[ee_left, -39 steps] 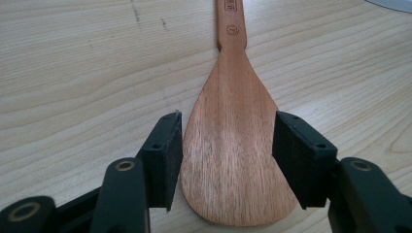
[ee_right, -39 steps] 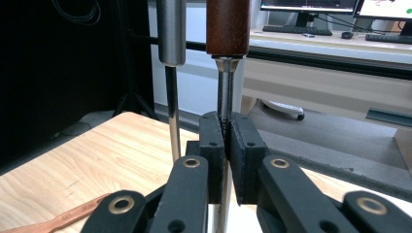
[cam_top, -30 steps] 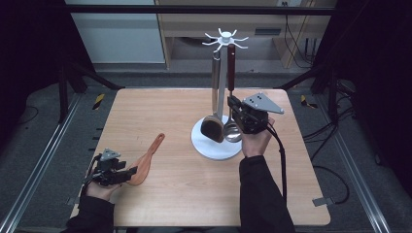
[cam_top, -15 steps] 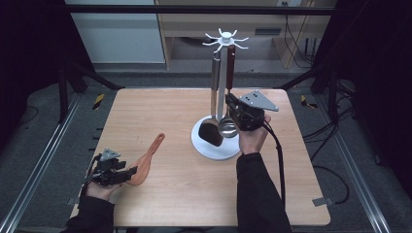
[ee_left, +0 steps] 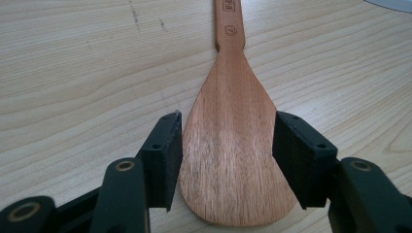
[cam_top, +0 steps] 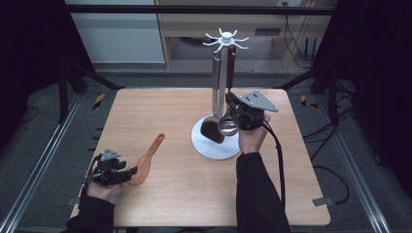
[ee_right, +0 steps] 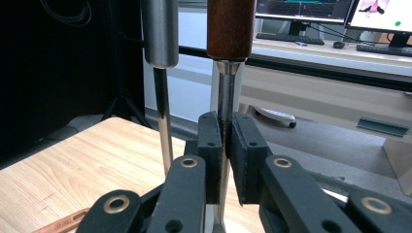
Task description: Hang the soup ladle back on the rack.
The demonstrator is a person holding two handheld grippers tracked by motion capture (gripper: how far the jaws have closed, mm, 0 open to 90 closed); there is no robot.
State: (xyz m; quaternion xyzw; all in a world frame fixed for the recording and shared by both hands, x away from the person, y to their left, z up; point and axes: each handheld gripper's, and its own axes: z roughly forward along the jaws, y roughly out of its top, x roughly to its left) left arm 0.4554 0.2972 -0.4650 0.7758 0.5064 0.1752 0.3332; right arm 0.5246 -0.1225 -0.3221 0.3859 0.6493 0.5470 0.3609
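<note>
Two grippers: both are working at one wooden table (cam_top: 291, 194).
Left gripper (cam_top: 127, 173): it is lying low at the near left of the table, its jaws standing either side of the wooden spatula's blade, close to the edges but apparently not pressing.
Wooden spatula (ee_left: 233, 145): it is lying flat on the table, blade toward the person, handle pointing away toward the rack.
Right gripper (ee_right: 224, 145): its jaws are pinching the thin steel shaft of the ladle, narrow, just under the brown handle.
Ladle (cam_top: 227, 125): it is hanging on the white rack (cam_top: 214, 145), bowl just above the round base.
Steel-handled utensil (cam_top: 214, 127): it is hanging just beside the ladle, on the rack's left.
</note>
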